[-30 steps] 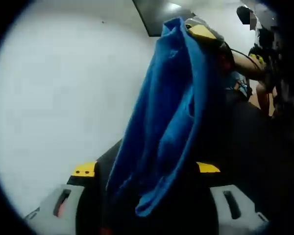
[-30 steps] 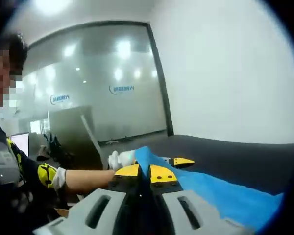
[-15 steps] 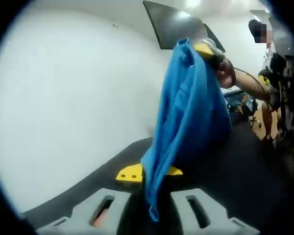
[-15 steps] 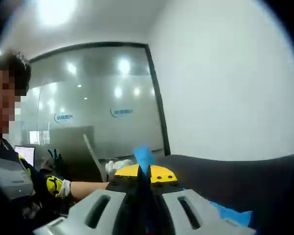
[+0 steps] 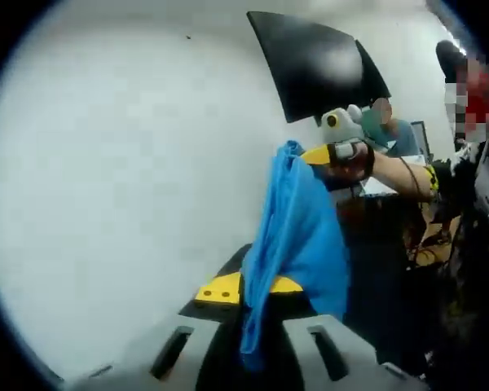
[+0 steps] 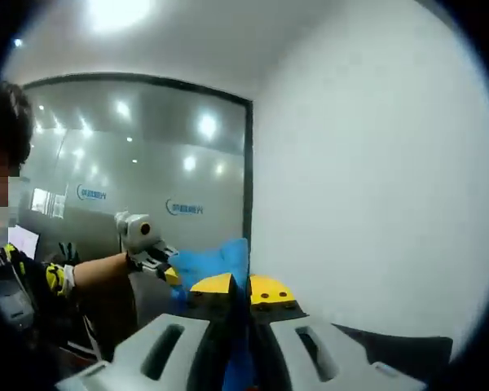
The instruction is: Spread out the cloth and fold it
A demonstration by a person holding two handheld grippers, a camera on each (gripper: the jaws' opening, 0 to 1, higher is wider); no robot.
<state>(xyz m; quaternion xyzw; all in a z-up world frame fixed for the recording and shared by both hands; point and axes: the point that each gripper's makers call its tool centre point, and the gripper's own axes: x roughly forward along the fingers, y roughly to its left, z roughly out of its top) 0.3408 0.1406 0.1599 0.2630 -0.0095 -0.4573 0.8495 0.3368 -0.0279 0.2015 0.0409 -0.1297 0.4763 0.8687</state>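
We hold the blue cloth (image 5: 297, 236) aloft between us, the left hand-held gripper (image 5: 250, 288) clamped on its lower edge at 6 o'clock, the right hand-held gripper (image 6: 240, 287) pinching the opposite corner shut, the fabric hanging in folds before a white wall (image 5: 122, 163).

White wall (image 6: 375, 179), glass partition (image 6: 138, 179), bright ceiling lights (image 6: 118, 12).

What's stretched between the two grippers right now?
The blue cloth. In the left gripper view it runs from the left gripper, shut on one part, up to the right gripper, which pinches another.
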